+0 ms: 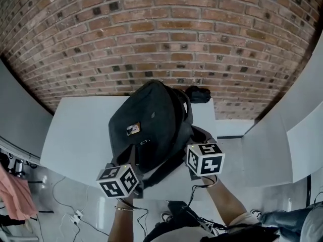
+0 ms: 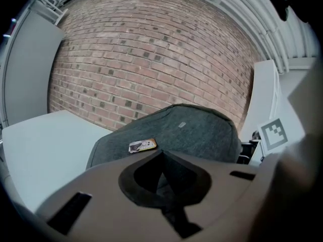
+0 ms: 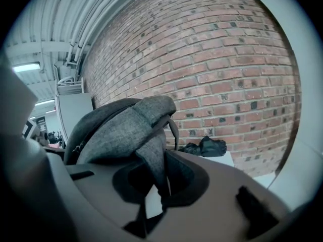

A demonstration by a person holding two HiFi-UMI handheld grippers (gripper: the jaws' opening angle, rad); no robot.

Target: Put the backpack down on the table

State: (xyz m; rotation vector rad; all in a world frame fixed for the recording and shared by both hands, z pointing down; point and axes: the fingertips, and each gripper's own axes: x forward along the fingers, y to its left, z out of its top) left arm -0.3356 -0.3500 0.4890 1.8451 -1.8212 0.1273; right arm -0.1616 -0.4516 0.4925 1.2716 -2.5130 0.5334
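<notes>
Backpack clamped in both my grippers, over the white table

Brick wall [image 1: 166, 34] at 12, white table [image 1: 75, 130] below it, grey backpack [image 1: 146, 120] upright over the table's middle; can't tell if its bottom touches. My left gripper [image 2: 162, 183] is clenched on its fabric at 7, and my right gripper [image 3: 157, 185] pinches a shoulder strap [image 3: 151, 150] at 5. Black bundle [image 1: 198, 94] on the table at 1, just beside the pack. Small tag [image 1: 133, 129] on its front.

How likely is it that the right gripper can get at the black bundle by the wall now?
Probably not yet: the right gripper is shut on the backpack strap. The black bundle lies in open view past the backpack.
</notes>
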